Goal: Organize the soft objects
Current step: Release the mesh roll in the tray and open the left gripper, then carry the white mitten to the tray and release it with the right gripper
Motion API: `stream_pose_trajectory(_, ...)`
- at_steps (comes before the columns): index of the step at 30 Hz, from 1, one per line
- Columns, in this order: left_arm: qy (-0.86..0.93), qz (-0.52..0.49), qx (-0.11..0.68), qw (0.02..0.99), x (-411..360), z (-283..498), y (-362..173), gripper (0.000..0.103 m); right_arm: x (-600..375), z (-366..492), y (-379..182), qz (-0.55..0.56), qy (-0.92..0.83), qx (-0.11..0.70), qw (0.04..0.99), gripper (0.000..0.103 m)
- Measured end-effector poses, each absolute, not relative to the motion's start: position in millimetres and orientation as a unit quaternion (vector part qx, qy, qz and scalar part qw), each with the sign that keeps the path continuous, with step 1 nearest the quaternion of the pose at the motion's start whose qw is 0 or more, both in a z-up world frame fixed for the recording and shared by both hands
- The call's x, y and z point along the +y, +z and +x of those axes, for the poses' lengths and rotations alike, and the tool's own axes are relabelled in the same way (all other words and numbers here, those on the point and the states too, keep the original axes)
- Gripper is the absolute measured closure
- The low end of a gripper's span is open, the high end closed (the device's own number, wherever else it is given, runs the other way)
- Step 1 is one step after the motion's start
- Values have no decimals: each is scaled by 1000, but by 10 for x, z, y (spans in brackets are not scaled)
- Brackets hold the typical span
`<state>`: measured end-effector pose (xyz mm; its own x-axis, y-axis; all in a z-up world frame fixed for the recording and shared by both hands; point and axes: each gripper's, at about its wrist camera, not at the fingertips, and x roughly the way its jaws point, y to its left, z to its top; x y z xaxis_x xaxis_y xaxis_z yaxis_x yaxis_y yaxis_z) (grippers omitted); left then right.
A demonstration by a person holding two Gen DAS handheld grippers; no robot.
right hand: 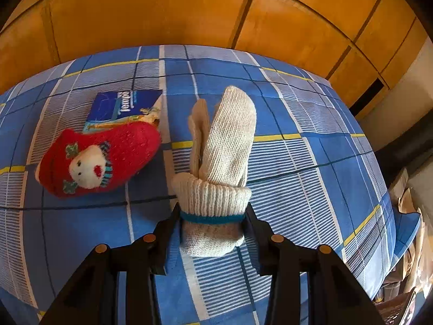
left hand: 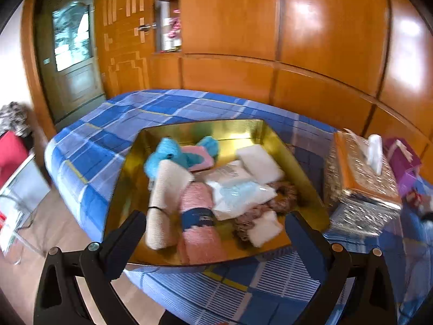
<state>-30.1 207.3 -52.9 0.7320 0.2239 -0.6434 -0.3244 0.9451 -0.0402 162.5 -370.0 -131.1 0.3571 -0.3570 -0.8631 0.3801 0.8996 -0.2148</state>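
Note:
In the left wrist view, a gold tray (left hand: 303, 162) on the blue plaid bed holds several soft items: a cream knit glove (left hand: 165, 197), a pink sock (left hand: 197, 216), blue fluffy items (left hand: 167, 151), white packets (left hand: 238, 189) and brown scrunchies (left hand: 284, 195). My left gripper (left hand: 213, 227) is open and empty, hovering over the tray's near edge. In the right wrist view, my right gripper (right hand: 212, 216) is shut on the cuff of a cream knit glove (right hand: 224, 151) with a teal band. A red snowman sock (right hand: 100, 159) and a blue tissue pack (right hand: 124, 107) lie to the left.
A gold tissue box (left hand: 360, 178) and a purple box (left hand: 400, 159) stand right of the tray. Wooden wardrobe panels (left hand: 270, 40) run behind the bed (right hand: 311, 149). A door (left hand: 73, 62) and floor clutter (left hand: 16, 176) are at the left.

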Motion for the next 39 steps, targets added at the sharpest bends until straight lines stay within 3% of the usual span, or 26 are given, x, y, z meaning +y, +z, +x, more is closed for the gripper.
stream_pose_trajectory(14, 82, -66, 308, 946, 1838, -368, -422, 0, -3934, 1510, -1116, 79, -273, 487, 826, 64)
stream_pose_trajectory(25, 103, -28, 270, 957, 1822, -460, -300, 0, -3700, 1824, -235, 9, -239, 462, 854, 64)
stream_pose_trajectory(33, 104, -25, 276, 955, 1821, -473, -285, 0, -2631, 2245, 610, -60, -125, 410, 902, 64)
stream_pose_trajectory(39, 113, -25, 282, 952, 1878, -497, -298, 0, -1404, 2335, 912, -105, 2, 383, 918, 64)
